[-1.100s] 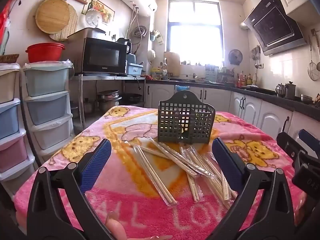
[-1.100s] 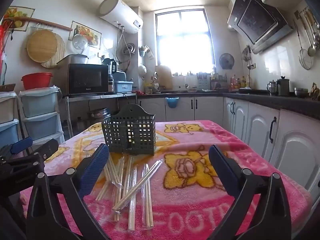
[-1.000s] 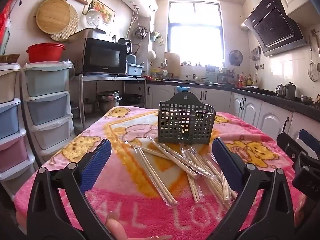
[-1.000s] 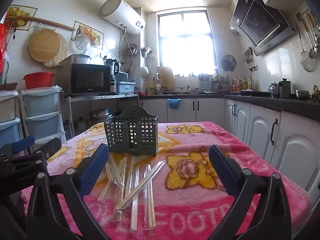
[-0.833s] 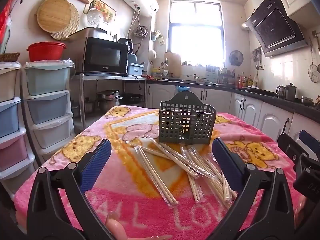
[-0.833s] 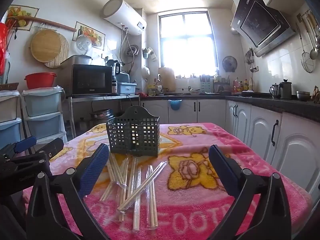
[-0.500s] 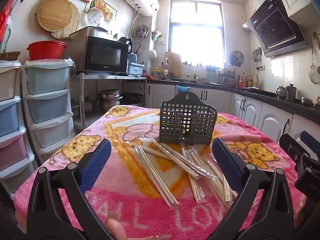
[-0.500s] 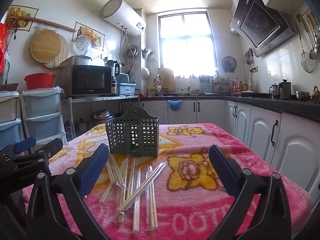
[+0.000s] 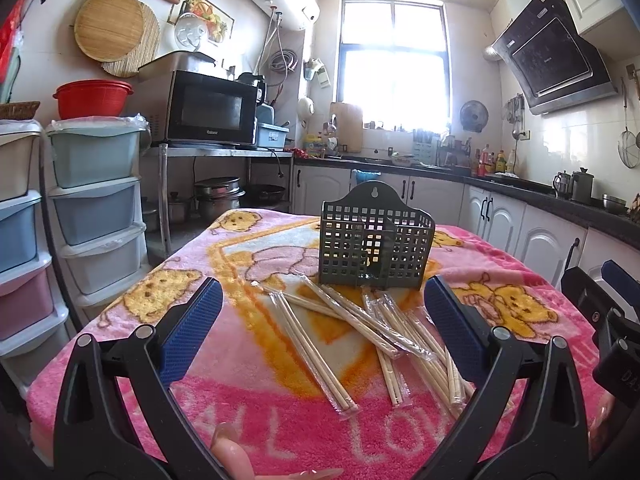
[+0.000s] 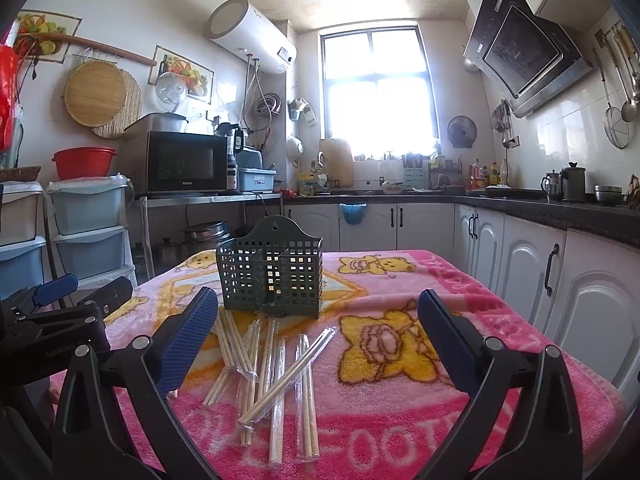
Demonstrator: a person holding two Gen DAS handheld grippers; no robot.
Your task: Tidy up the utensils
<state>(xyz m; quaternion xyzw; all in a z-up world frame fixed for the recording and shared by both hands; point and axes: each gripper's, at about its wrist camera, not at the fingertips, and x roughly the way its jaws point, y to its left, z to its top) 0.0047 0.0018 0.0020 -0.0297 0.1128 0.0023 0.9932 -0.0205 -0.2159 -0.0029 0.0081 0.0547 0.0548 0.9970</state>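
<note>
A dark green lattice utensil holder (image 9: 376, 254) (image 10: 270, 282) stands upright in the middle of a table under a pink bear-print blanket (image 9: 132, 312) (image 10: 400, 360). In front of it lie several pairs of wooden chopsticks in clear wrappers (image 9: 360, 328) (image 10: 276, 360), scattered and crossing. My left gripper (image 9: 320, 328) hovers open over the near side of the table, nothing between its blue pads. My right gripper (image 10: 316, 332) is open too, above the chopsticks. Each gripper shows at the edge of the other's view.
Stacked plastic drawers (image 9: 96, 208) stand left of the table, with a microwave (image 9: 208, 110) on a metal shelf behind. White cabinets under a dark counter (image 10: 560, 276) run along the right and back walls. A fingertip (image 9: 232, 452) shows at the bottom.
Both views have shifted only slightly; the holder sits a touch further right in the right wrist view. Both grippers stay open and the chopsticks lie as before.
</note>
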